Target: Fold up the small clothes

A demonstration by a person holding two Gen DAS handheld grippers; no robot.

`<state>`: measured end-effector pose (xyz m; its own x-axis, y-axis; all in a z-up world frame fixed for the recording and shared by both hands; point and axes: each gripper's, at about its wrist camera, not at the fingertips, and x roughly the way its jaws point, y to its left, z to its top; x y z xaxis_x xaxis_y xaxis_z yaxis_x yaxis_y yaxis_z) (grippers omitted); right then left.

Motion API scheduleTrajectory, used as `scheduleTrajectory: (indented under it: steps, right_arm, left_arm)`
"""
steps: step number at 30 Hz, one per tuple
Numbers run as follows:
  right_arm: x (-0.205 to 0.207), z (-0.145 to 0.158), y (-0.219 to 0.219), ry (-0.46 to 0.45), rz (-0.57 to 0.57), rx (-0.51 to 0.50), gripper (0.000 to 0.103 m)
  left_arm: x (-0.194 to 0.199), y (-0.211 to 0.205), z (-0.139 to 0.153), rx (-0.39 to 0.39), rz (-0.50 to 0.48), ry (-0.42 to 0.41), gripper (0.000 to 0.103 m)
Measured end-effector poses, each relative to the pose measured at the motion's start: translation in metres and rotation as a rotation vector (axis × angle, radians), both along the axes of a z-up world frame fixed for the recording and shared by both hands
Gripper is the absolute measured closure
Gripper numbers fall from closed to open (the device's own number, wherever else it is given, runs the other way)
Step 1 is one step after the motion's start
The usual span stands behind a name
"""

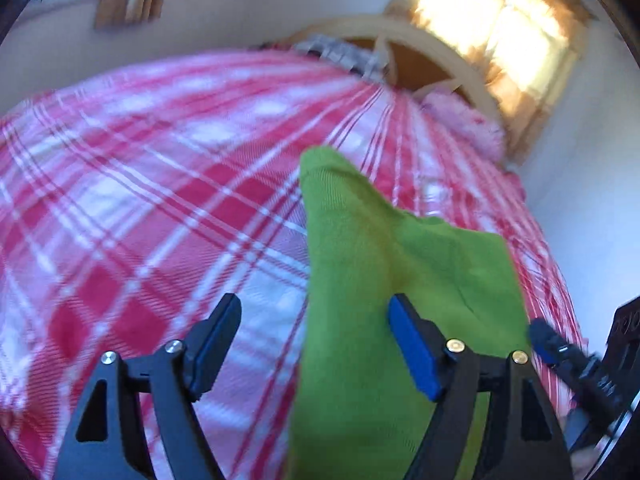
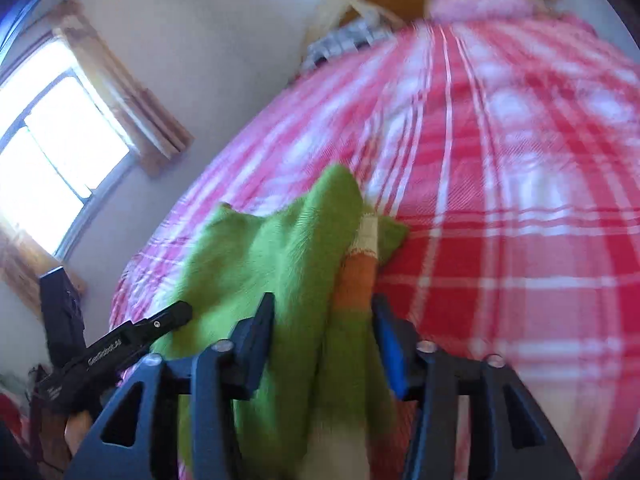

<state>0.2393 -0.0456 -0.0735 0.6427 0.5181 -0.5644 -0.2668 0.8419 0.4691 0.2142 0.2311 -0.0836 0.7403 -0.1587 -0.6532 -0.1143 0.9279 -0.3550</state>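
Nearest, left gripper (image 1: 316,340) spread wide, no pad pressing: green garment (image 1: 400,280) lying between the jaws but toward the right-hand pad, left-hand pad over bare plaid. Probably a release after a fold or a lay-down, cloth left to settle.

Right gripper (image 2: 324,340) likewise parted, jaws standing either side of the cloth with slack visible; whether a pad brushes the fabric, too blurred to tell. Between those jaws, the same green knit plus an orange and white striped part (image 2: 356,276), perhaps a sleeve or cuff, bunched rather than flat.

Just beyond both grippers, garment humped in ridges, pointed peak ahead of the left gripper, far edge ragged and uneven, so not yet a tidy fold by the look of it. Seen from the right wrist, the other gripper off to the left, close beside the cloth's left edge.

Farther out, bed (image 1: 140,200) under a red and white plaid cover, wide and bare ahead and to either side: ample room for spreading, dragging or flipping the piece. Right of the left gripper, cover edge close to the wall, less margin there.

Farthest, pink pillow (image 2: 480,0), wooden headboard (image 1: 420,64), curtained windows (image 2: 52,152).
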Motion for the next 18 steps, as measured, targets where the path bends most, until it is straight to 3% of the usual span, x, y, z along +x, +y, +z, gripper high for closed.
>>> scheduleTrajectory:
  steps: [1,3,6,9,12,13,14,15,16,18]
  right_arm:
    - [-0.016,0.003,-0.004,-0.034,0.004,0.005,0.030]
    - [-0.040,-0.002,-0.005,-0.041,0.025,0.000,0.025]
    - [-0.058,-0.021,0.008,0.002,0.076,-0.045,0.025]
    - [-0.066,-0.036,0.020,0.018,0.094,-0.059,0.024]
    - [-0.063,-0.036,0.030,0.031,0.086,-0.099,0.023]
    - [-0.061,-0.037,0.033,0.044,0.089,-0.092,0.027]
    - [-0.060,-0.037,0.038,0.063,0.098,-0.084,0.038]
    - [-0.059,-0.037,0.043,0.084,0.105,-0.089,0.062]
    - [-0.060,-0.036,0.045,0.105,0.106,-0.076,0.071]
    - [-0.063,-0.032,0.037,0.132,0.096,0.022,0.077]
  left_arm:
    - [-0.017,0.000,0.000,0.006,-0.021,-0.026,0.024]
    - [-0.036,-0.001,-0.005,-0.013,-0.063,-0.026,0.020]
    - [-0.049,-0.005,-0.018,-0.069,-0.079,-0.010,0.015]
    - [-0.052,-0.010,-0.036,-0.189,-0.094,0.045,0.015]
    - [-0.054,-0.029,-0.034,-0.080,-0.103,0.028,0.014]
    - [-0.053,-0.033,-0.032,-0.065,-0.101,0.035,0.016]
    - [-0.051,-0.035,-0.030,-0.091,-0.117,0.036,0.023]
    - [-0.050,-0.037,-0.028,-0.129,-0.135,0.049,0.036]
    - [-0.050,-0.036,-0.025,-0.118,-0.119,0.057,0.042]
    - [-0.052,-0.036,-0.017,-0.083,-0.114,0.067,0.057]
